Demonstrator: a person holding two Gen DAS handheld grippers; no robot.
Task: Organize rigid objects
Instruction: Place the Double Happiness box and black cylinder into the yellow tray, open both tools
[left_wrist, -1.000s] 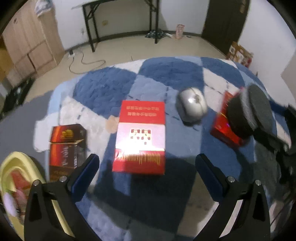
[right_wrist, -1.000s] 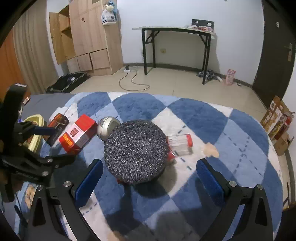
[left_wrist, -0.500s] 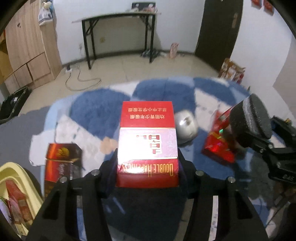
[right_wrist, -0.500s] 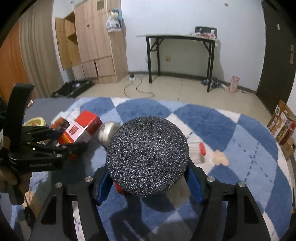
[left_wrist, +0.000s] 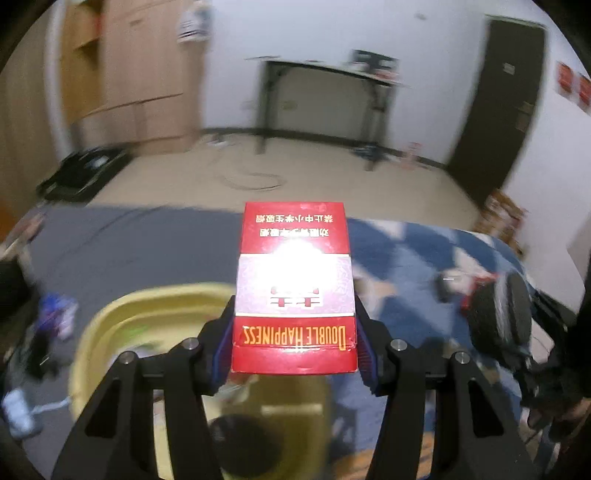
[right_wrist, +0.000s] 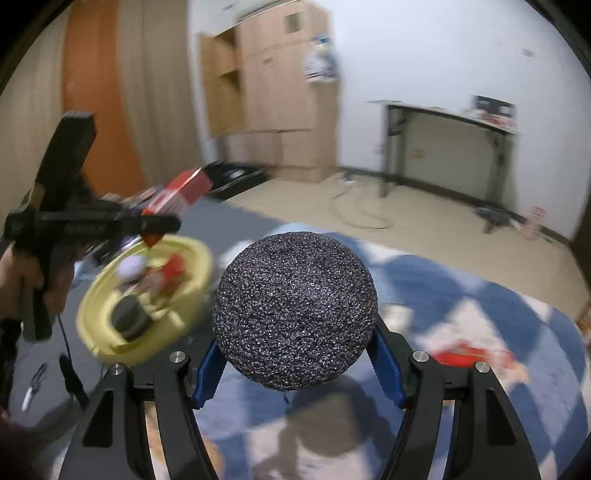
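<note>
A red "Double Happiness" box (left_wrist: 295, 280) is clamped between the blue pads of my left gripper (left_wrist: 293, 350) and hangs over the yellow basin (left_wrist: 155, 295). A dark speckled round disc (right_wrist: 295, 314) is held off the rug by my right gripper (right_wrist: 297, 369), its pads pressing on both sides. The right wrist view shows the yellow basin (right_wrist: 86, 306) to the left with several items inside, and my left gripper above it with the red box (right_wrist: 181, 192). The left wrist view shows the speckled disc (left_wrist: 498, 317) at the right.
A blue-and-white checked rug (right_wrist: 461, 295) covers the floor, with a red packet (right_wrist: 469, 354) lying on it. A small hand tool (right_wrist: 33, 384) lies on the grey mat at lower left. A black table (right_wrist: 443, 122) and wooden cabinets (right_wrist: 277, 92) stand by the far wall.
Both grippers closed on their objects, the left on the red box and the right on the speckled disc. Both then lifted and swung left, toward the yellow basin.
</note>
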